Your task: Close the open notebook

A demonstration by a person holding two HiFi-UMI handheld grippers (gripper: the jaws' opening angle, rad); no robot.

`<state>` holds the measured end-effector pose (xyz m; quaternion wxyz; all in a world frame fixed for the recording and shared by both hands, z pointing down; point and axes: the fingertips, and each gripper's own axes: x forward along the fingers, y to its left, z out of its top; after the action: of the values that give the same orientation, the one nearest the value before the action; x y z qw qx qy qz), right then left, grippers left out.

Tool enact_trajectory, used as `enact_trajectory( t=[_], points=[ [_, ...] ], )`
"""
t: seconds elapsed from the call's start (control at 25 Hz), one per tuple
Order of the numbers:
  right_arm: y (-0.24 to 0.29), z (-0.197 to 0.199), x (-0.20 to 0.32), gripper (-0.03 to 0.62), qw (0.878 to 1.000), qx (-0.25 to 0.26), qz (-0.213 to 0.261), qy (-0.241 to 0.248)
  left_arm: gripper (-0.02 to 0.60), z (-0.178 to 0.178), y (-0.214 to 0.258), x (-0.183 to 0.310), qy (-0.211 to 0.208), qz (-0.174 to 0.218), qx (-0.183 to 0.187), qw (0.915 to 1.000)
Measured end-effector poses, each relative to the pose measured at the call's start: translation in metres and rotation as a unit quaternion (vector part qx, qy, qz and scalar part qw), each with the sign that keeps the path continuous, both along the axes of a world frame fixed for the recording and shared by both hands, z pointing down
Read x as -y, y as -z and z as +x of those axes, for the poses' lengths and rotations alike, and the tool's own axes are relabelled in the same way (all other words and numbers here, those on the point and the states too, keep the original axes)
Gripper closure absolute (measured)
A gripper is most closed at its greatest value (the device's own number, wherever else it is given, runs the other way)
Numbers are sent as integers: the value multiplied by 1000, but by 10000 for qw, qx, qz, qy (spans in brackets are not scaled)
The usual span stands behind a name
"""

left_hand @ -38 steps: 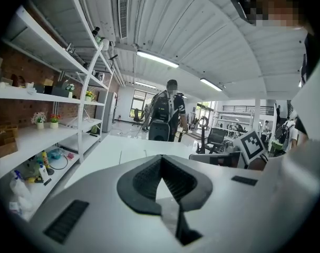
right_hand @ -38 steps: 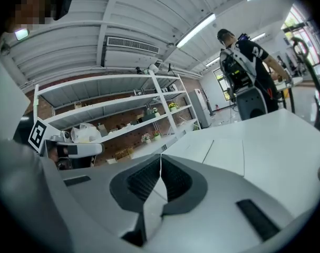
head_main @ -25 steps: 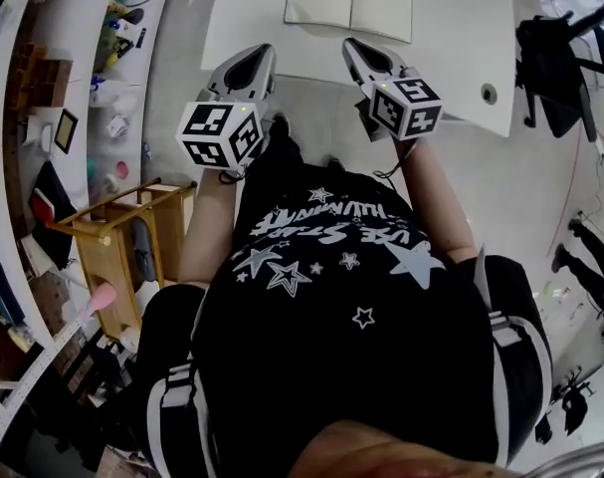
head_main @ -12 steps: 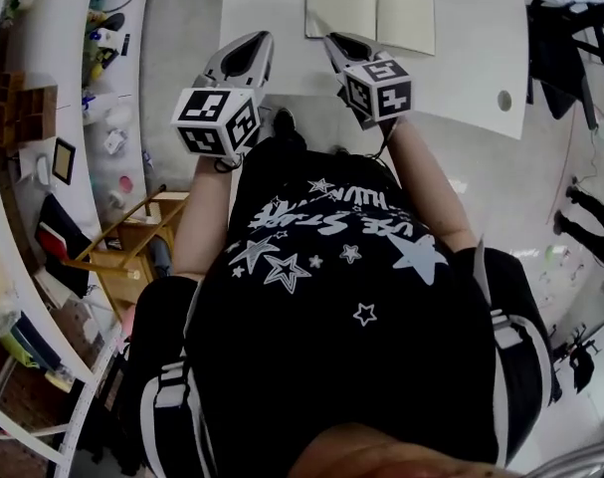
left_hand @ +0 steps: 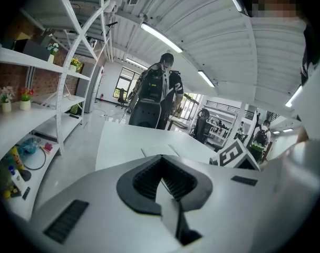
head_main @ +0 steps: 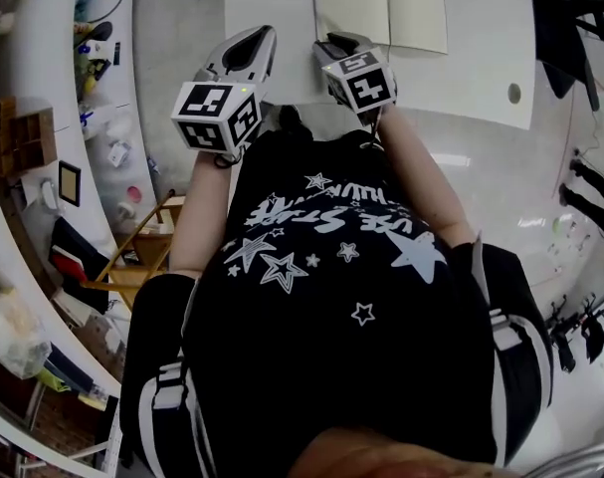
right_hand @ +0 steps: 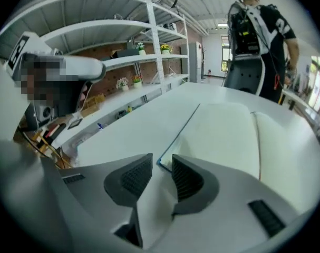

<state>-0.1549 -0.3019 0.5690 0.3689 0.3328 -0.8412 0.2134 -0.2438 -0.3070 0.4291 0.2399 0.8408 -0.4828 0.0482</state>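
The open notebook [head_main: 381, 6] lies flat on the white table [head_main: 272, 8], cream pages up, at the top of the head view. In the right gripper view its left page [right_hand: 223, 136] fills the middle, and its near left corner sits just beyond my right gripper [right_hand: 162, 167]. That gripper's jaws stand a narrow gap apart with nothing between them. My right gripper [head_main: 329, 44] reaches the notebook's near edge. My left gripper [head_main: 250, 50] hangs over the table's front edge, left of the notebook, pads meeting at the tip [left_hand: 161, 159]. A sliver of the notebook [left_hand: 160, 151] shows beyond it.
White shelves [head_main: 93, 78] with small items curve along the left, and a wooden stand [head_main: 142, 252] is on the floor below them. A black chair [head_main: 570, 18] stands at the table's right. A person with a backpack [right_hand: 257, 36] stands beyond the table's far side.
My right gripper has moved left and forward to the notebook's near left corner. The left gripper has barely shifted. The notebook still lies open.
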Motion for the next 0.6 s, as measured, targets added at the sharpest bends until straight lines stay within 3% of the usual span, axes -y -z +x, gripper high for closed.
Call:
enact_trajectory(
  t=[0.24, 0.44, 0.6],
  points=[
    [-4, 3, 4, 493, 9937, -977, 549, 88, 571, -9, 3, 9, -100, 45, 39, 9999],
    [-5, 3, 5, 497, 9942, -971, 462, 47, 571, -5, -2, 8, -226, 3, 19, 9997],
    [-5, 4, 4, 570, 9961, -809, 342, 126, 571, 0, -6, 4, -301, -33, 15, 9995]
  ],
)
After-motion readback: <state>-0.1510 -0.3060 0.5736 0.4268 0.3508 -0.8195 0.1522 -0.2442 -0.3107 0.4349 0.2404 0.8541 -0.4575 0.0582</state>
